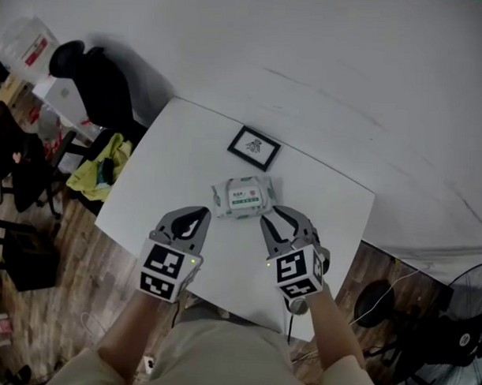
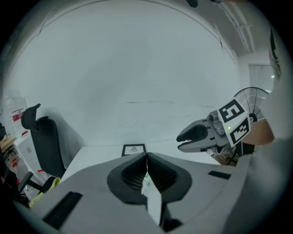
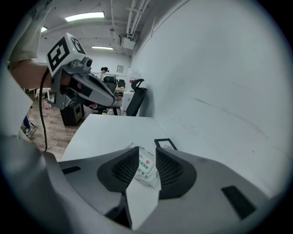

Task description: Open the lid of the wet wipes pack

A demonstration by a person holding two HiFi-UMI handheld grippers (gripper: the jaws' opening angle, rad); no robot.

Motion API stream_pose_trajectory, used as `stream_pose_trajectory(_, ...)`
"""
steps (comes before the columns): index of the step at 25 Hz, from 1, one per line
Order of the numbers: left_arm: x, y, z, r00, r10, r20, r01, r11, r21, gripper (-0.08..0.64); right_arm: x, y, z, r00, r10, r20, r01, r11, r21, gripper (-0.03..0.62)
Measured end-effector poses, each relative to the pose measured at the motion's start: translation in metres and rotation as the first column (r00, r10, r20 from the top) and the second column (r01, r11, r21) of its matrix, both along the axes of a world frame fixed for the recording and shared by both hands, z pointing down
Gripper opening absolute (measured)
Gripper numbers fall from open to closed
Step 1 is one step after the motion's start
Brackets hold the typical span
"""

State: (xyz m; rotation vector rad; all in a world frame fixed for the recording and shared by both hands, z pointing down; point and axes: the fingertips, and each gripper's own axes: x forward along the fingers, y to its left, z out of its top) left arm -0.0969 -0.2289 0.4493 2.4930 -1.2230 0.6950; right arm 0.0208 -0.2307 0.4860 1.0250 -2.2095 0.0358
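With left gripper jaws together and right gripper jaws narrowly apart, I hover by the wet wipes pack. Soft and light, I judge; take the lid by its edge.

My left gripper: jaw tips together. My right gripper: jaws apart. Both point forward and down, side by side.

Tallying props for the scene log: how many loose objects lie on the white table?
2. A white rectangular wet wipes pack lies in the middle of the white table; a small black-framed square card lies just beyond it, toward the wall. No others show.
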Motion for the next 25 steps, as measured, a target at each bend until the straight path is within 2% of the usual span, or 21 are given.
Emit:
stream_pose_trajectory(5, 0.001, -0.024, 0.040, 0.997, 0.078, 0.012, -0.077, 0.995, -0.063, 0.021, -0.011, -0.017, 0.037, 0.997, 0.011, -0.070, -0.014, 0.999, -0.048, 0.130)
stream_pose_trajectory(12, 0.007, -0.043, 0.103, 0.988, 0.155, 0.022, -0.150, 0.974, -0.169, 0.021, -0.024, -0.032, 0.090, 0.985, -0.009, -0.171, -0.009, 0.995, -0.101, 0.132)
stream_pose_trajectory(17, 0.008, -0.045, 0.146, 0.983, 0.181, 0.021, -0.171, 0.957, -0.234, 0.021, -0.029, -0.036, 0.122, 0.971, -0.051, -0.234, 0.021, 0.991, -0.129, 0.132)
stream_pose_trajectory(25, 0.009, -0.046, 0.199, 0.985, 0.173, -0.006, -0.165, 0.926, -0.340, 0.021, -0.033, -0.041, 0.164, 0.925, -0.123, -0.359, 0.074, 0.986, -0.147, 0.130)
